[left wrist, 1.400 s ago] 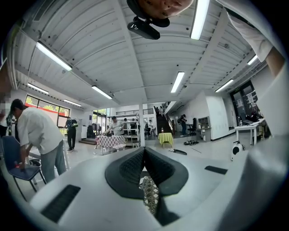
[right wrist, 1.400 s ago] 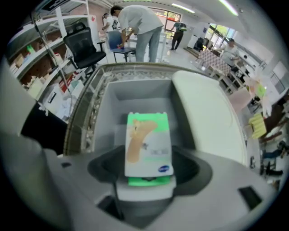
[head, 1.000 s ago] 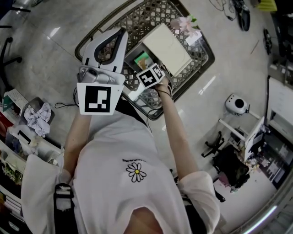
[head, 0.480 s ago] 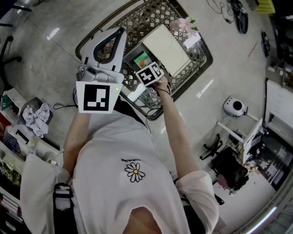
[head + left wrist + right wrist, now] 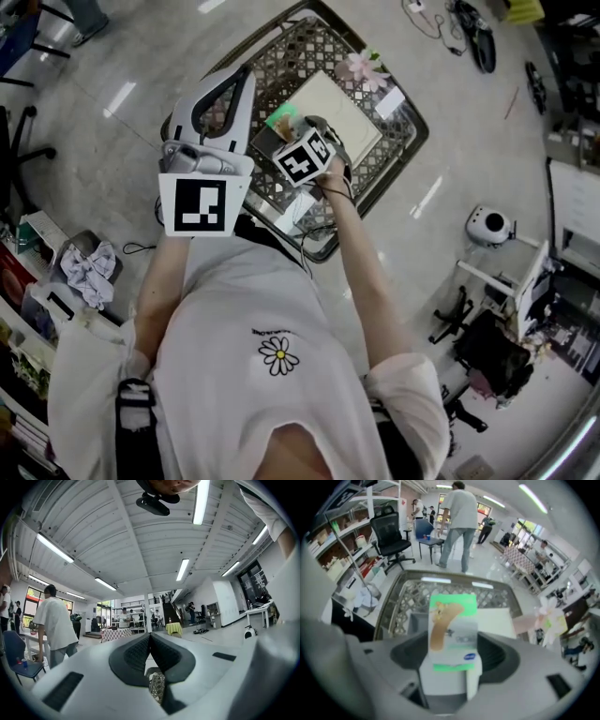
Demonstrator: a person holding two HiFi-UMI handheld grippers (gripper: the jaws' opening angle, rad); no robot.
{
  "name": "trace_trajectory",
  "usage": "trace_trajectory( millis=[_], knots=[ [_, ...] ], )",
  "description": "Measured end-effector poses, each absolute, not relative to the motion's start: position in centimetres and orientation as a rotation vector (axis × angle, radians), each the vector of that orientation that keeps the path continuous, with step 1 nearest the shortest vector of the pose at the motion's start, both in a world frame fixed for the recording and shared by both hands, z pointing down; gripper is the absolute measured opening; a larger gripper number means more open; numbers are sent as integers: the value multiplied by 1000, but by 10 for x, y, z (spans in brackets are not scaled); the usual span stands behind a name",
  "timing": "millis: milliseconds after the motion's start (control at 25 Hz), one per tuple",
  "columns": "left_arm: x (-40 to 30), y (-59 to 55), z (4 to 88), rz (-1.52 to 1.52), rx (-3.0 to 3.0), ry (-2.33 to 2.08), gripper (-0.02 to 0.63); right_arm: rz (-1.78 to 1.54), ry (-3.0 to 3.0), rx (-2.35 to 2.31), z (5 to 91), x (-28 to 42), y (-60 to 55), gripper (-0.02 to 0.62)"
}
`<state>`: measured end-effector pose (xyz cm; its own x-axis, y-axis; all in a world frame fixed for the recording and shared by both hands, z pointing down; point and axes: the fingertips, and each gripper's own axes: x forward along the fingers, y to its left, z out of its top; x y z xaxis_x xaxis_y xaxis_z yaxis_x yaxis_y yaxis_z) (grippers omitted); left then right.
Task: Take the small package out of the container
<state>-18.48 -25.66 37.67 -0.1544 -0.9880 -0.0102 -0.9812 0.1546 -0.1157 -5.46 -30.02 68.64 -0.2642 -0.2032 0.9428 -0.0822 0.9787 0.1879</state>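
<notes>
Right gripper (image 5: 289, 131) clenched on the small package (image 5: 281, 119), a green-and-white box with a plaster printed on it. In the right gripper view the small package (image 5: 453, 630) stands upright between the two dark pads, which press on its left and right sides. From the head view it sits over the left part of the wire-mesh basket (image 5: 405, 155), just left of a flat cream box (image 5: 333, 111) lying in the basket. Can't tell how high above the basket floor it is. A pink flower (image 5: 362, 66) lies at the basket's far side. Left gripper (image 5: 246, 75) is held up at the left, over the basket's left rim. Its jaws are closed together with nothing between them, and only a bit of mesh shows below the pads (image 5: 136, 656). The basket stands on a glossy floor (image 5: 450, 122).
</notes>
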Motion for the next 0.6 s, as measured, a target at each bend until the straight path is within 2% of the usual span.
trace_trajectory(
  millis=[280, 600],
  knots=[
    [-180, -267, 334, -63, -1971, 2267, 23, -201, -2077, 375, 571, -94, -330, 319],
    [-164, -274, 281, 44, -1995, 2180, 23, -247, -2395, 679, 421, -84, -338, 319]
  ],
)
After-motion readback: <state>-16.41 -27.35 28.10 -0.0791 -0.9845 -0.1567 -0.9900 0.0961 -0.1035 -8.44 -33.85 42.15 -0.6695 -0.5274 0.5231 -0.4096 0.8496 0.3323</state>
